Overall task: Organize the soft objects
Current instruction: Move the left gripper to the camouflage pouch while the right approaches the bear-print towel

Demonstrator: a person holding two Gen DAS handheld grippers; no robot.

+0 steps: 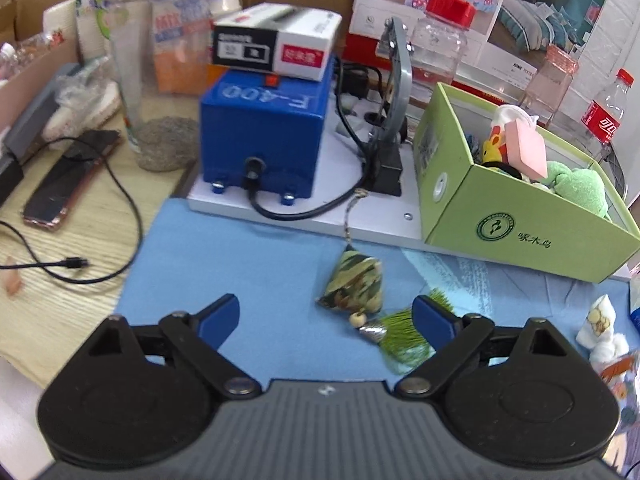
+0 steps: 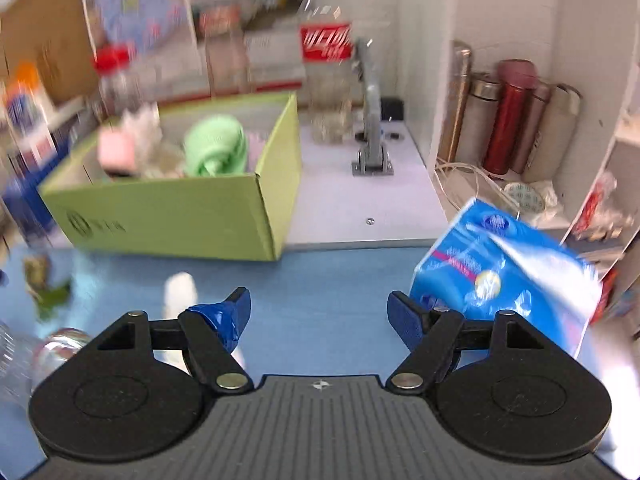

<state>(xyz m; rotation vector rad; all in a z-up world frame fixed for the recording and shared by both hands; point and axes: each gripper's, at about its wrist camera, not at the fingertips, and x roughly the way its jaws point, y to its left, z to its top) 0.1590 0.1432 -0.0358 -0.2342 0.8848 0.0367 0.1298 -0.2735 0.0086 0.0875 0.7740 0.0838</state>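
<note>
A camouflage pouch [image 1: 354, 286] with a cord and a green tassel [image 1: 404, 334] lies on the blue mat [image 1: 248, 264], just ahead of my open, empty left gripper [image 1: 326, 318]. The green box [image 1: 516, 216] at the right holds a green plush [image 1: 576, 188], a pink block [image 1: 526, 148] and a yellow toy [image 1: 494, 150]. A small white plush [image 1: 602, 330] lies at the mat's right edge. In the blurred right wrist view, my open, empty right gripper [image 2: 320, 314] hovers over the mat [image 2: 332, 280]. The green box [image 2: 176, 208] is ahead left, a blue tissue pack [image 2: 508, 276] beside the right finger, and a white soft thing [image 2: 180, 294] by the left finger.
A blue machine [image 1: 264, 136] on a white base, cables, a phone [image 1: 68, 184], a clear cup [image 1: 148, 92], plastic jars and a cola bottle [image 1: 606, 112] crowd the back. Flasks [image 2: 512, 116] stand on a shelf at right. A clear bottle [image 2: 36, 352] lies at the left.
</note>
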